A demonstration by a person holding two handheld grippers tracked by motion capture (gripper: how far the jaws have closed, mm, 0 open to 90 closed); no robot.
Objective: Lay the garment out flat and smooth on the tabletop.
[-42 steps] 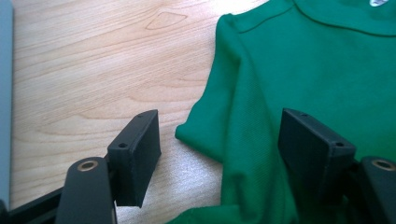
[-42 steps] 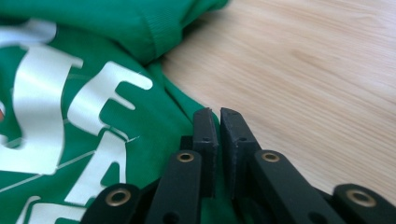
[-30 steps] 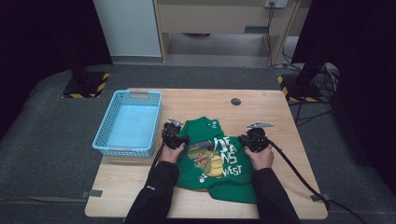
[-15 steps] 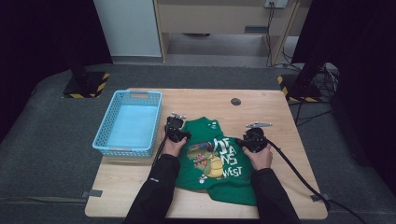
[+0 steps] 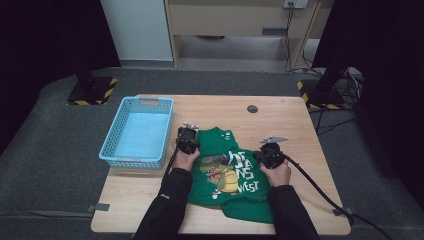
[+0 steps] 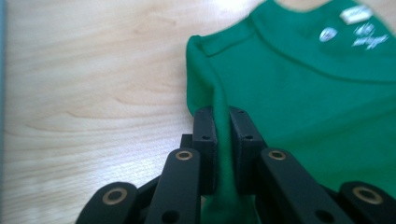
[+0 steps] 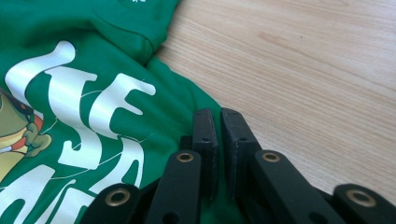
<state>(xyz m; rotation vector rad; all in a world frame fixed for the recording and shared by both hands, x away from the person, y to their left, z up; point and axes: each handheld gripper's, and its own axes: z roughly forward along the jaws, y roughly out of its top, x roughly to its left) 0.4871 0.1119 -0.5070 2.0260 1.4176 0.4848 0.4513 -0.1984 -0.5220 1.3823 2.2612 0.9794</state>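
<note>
**Grippers pinching a green T-shirt at both edges**

Left gripper [image 5: 188, 136] at the left edge of the green T-shirt [image 5: 227, 172], held in a hand [image 5: 186, 159] with a dark sleeve [image 5: 165, 210] entering from the bottom of the high view. Jaws pressed together on a raised fold of the shirt's left edge in the left gripper view [image 6: 222, 128], fabric running up between the two black jaws and back down to the shoulder seam. Bare wood to the left of that fold; collar and a small white neck label [image 6: 356, 14] to the upper right.

Left to right across the wooden table [image 5: 220, 107] in the high view: blue basket [image 5: 137, 131] at the left side, just beside the left gripper; green T-shirt spread flat at the centre, printed face up with a cartoon figure [image 5: 217, 172] and white lettering [image 5: 243, 172]; small dark round disc [image 5: 252, 108] on the far part of the table, well apart from the shirt; right gripper [image 5: 270, 152] at the shirt's right edge, cable [image 5: 320, 190] trailing off toward the lower right corner.

Right gripper in its own view [image 7: 219, 135]: jaws nearly closed, tips over the very edge of the green cloth where it meets bare wood; cannot tell whether fabric lies pinched between them. White letters of the print to the left of the jaws, plain table to the right.
</note>
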